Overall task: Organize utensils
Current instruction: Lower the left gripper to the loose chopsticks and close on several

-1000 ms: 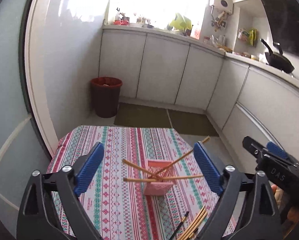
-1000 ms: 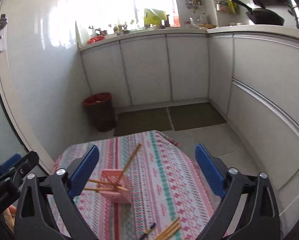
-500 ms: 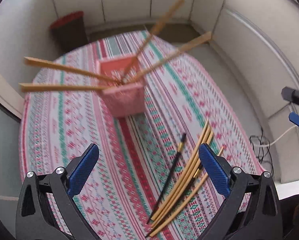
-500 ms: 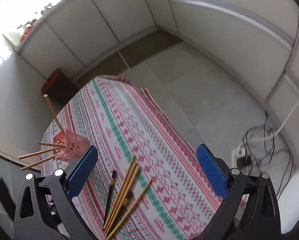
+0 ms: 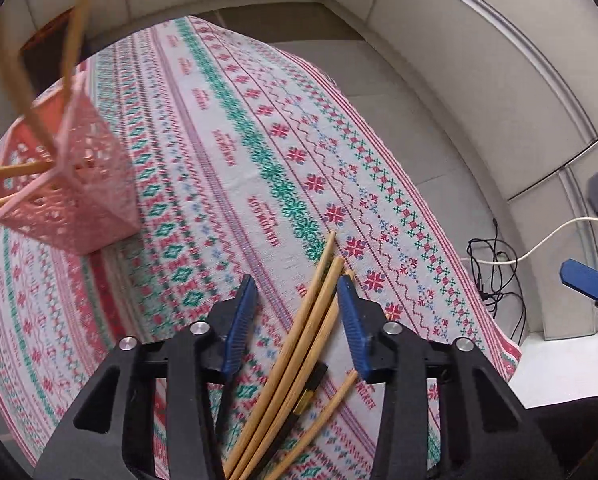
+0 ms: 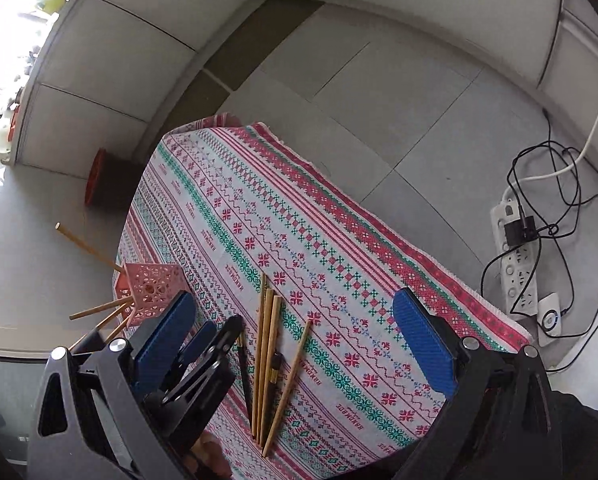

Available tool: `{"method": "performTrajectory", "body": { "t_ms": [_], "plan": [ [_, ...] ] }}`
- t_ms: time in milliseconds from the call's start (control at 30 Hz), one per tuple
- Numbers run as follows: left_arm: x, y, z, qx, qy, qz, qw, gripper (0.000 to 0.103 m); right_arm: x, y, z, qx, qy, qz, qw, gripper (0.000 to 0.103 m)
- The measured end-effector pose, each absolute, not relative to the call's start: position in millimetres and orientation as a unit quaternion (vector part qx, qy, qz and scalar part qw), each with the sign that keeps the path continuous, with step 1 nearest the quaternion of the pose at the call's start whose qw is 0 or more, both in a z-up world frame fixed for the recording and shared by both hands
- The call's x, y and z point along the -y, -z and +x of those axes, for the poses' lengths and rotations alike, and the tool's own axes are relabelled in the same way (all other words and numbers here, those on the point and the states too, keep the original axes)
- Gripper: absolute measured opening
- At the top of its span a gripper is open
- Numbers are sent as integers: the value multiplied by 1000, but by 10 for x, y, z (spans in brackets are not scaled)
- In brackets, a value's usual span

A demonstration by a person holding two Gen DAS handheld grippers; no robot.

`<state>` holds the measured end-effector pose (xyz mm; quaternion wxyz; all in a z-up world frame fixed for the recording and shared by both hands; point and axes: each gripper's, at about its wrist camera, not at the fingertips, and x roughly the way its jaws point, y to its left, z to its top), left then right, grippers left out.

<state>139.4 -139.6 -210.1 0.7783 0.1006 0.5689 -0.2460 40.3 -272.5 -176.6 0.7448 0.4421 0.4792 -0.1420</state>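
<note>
Tablecloth [image 5: 227,128]: woven, banded red-green pattern, covering the frame centre. Pink holder [image 5: 71,184], left of frame: perforated plastic, square, already bearing slanted sticks. Left gripper [image 5: 297,320], lower centre: ribbed blue pads closing around the bamboo chopsticks [image 5: 311,328], not yet pressing, presumably to gather them. Right gripper [image 6: 295,344]: jaws wide, empty, above the same slender round chopsticks at lower centre.
</note>
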Motion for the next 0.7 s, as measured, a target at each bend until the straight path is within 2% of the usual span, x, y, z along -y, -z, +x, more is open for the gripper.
{"method": "performTrajectory", "body": {
  "t_ms": [267,700],
  "plan": [
    [1508,2302,1553,-589,250,106,761,16,2765,1803,405,-486,137,452,735,96],
    [1504,2298,1493,-591,259,107,756,16,2786,1885,403,-491,139,463,725,96]
  ]
}}
